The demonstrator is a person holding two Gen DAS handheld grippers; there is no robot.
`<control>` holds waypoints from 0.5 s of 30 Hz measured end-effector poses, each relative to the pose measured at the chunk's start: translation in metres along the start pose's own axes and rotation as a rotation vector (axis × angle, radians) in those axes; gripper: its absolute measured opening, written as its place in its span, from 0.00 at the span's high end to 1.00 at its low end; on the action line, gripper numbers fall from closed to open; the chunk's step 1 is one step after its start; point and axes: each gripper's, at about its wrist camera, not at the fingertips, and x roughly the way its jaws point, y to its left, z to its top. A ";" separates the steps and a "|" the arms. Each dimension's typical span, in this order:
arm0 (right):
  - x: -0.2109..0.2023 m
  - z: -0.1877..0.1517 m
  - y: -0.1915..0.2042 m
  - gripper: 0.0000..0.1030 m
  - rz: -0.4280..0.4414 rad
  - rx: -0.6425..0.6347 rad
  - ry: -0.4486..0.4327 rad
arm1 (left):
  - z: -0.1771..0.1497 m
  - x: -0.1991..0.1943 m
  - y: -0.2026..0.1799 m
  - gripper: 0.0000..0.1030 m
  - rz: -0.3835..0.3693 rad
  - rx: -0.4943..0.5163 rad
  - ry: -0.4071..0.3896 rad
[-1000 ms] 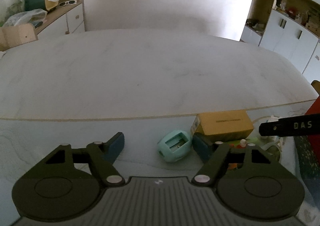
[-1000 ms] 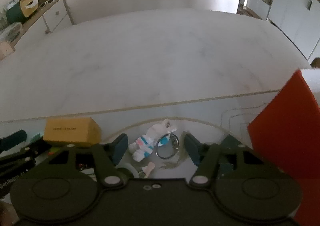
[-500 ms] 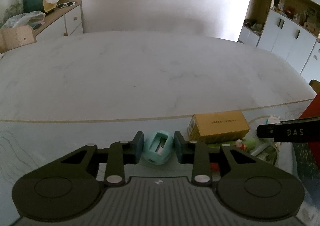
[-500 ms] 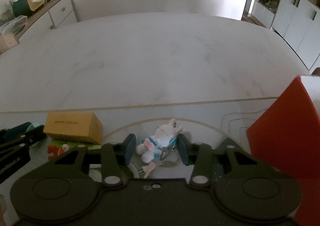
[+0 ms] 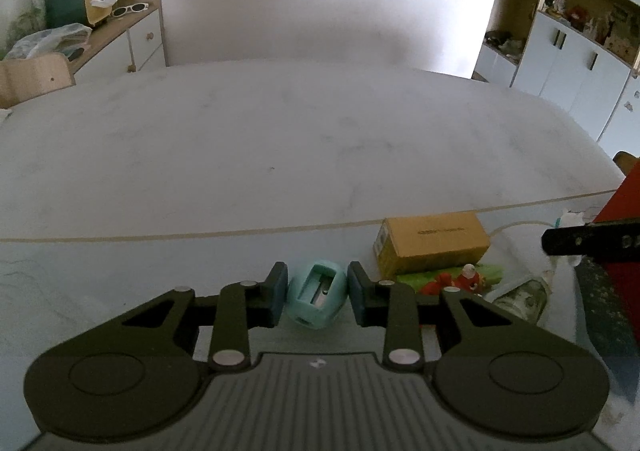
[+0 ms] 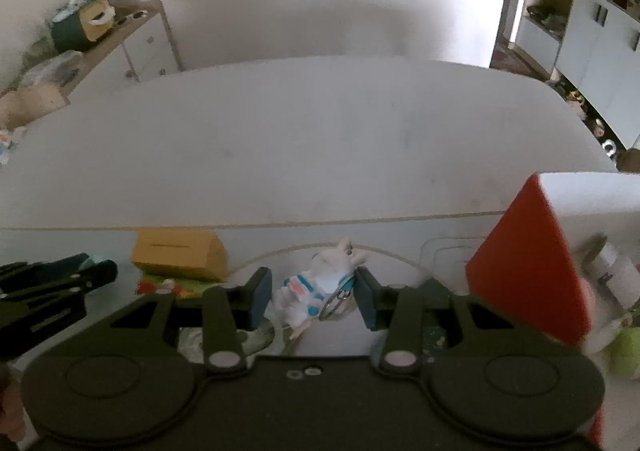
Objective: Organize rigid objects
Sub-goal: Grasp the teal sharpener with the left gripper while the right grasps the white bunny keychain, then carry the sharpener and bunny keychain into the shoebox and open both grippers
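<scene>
White table (image 5: 280,139) mostly bare. Left gripper (image 5: 317,287) clamps sharpener (image 5: 318,293); right gripper (image 6: 313,291) clamps astronaut keychain (image 6: 316,283). Box (image 5: 434,241), clutter lower right unsorted.

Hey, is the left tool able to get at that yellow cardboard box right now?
Probably not: the left tool is shut on the teal pencil sharpener. The yellow box sits just beyond, otherwise unobstructed.

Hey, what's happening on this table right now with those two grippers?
A person is sorting small items with a handheld gripper in each hand. The left gripper is closed on a mint-green pencil sharpener beside a tan cardboard box. The right gripper is clamped on a small white astronaut keychain figure, next to a red box. Both sit on the pale marble table.
</scene>
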 end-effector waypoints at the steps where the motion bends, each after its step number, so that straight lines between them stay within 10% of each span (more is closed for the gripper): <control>1: -0.004 0.000 0.000 0.57 0.006 -0.002 -0.003 | 0.000 -0.002 0.000 0.69 0.000 -0.001 0.001; 15: -0.072 -0.013 -0.015 0.57 0.081 0.002 -0.038 | 0.003 -0.043 -0.002 0.69 -0.027 -0.003 0.008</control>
